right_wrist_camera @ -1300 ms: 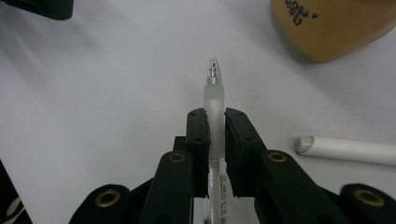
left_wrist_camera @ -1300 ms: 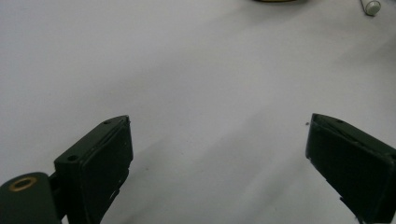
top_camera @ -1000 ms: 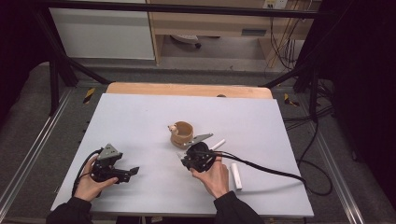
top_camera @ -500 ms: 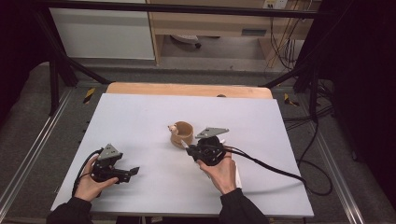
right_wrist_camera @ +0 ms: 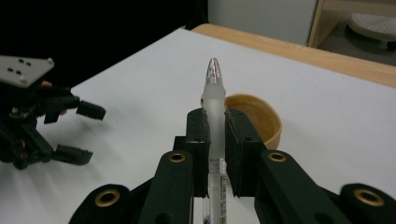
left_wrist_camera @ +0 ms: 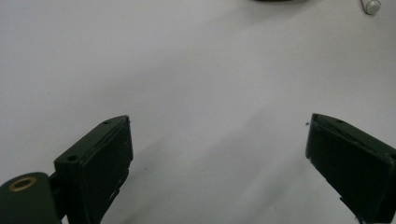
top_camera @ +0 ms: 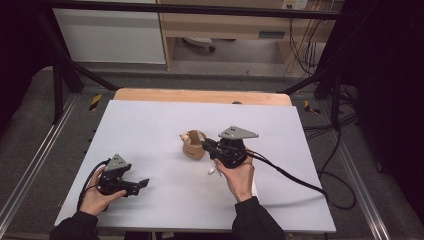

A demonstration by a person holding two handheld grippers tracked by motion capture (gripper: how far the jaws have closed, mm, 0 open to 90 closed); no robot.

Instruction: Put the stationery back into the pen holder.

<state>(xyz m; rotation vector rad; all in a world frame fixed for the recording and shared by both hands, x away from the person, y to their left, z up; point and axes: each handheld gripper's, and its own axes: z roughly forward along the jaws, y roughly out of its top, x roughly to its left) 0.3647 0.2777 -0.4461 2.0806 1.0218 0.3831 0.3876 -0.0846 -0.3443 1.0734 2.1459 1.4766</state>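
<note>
My right hand-held gripper [right_wrist_camera: 215,135] is clamped tight on a pen [right_wrist_camera: 214,112], tip poking out past the jaws, just beside the wooden bowl [top_camera: 194,145] mid-worktop [top_camera: 150,125]. My left hand-held gripper [top_camera: 137,184] sits well apart, jaws spread wide over bare worktop, gripping nothing. A white cap [left_wrist_camera: 372,5] lies ahead of it.

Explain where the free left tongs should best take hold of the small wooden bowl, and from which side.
Grip the wooden bowl by its thin upright rim from above, one jaw inside and one outside, probably at the side nearer the left tongs, since the right tongs hold a pen beside it.
</note>
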